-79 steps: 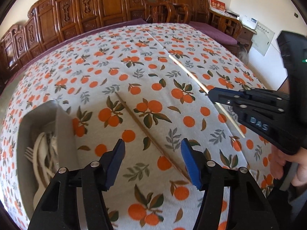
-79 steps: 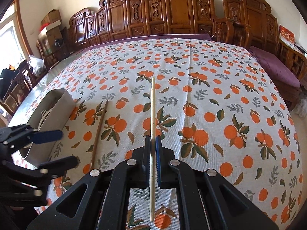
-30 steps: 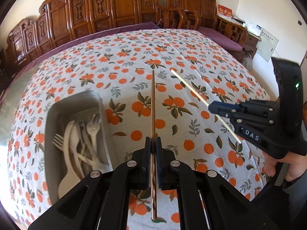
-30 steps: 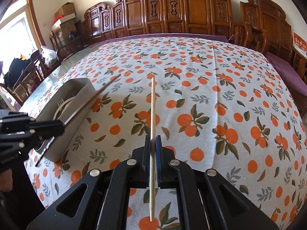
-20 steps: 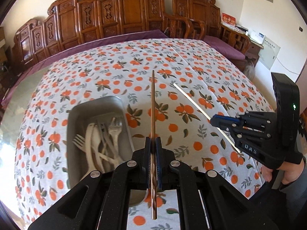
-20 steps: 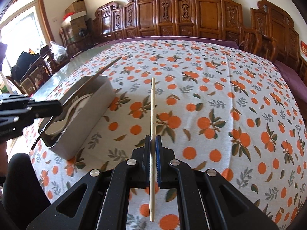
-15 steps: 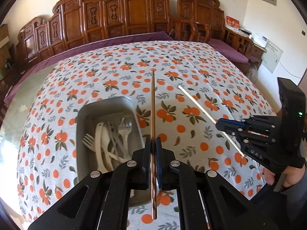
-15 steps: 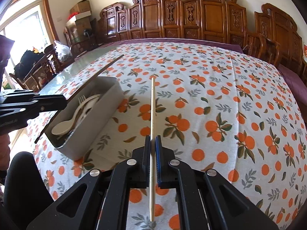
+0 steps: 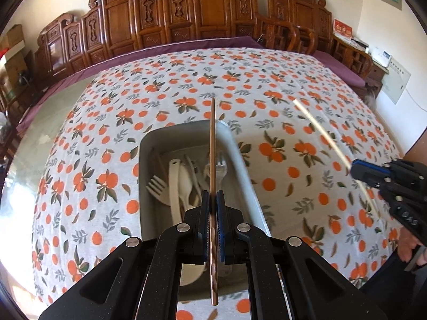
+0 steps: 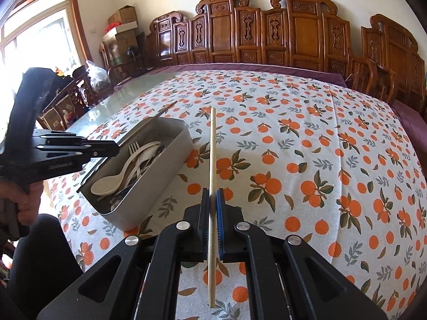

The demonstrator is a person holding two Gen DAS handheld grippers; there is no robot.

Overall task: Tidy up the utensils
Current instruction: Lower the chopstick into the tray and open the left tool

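Orange-print tablecloth (image 9: 267,112), metal tray (image 9: 240,154) beneath left hand-held gripper (image 9: 212,200) clenching brown chopstick (image 9: 212,146)

Two wrist fisheyes angled down, sharing the utensil tray (image 9: 240,160) (image 10: 170,165).

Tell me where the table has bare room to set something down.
The tablecloth is bare from the right side of the metal tray out to its far and right edges by the carved chairs. The tray is crowded with forks and spoons, and both chopsticks hang over that side.
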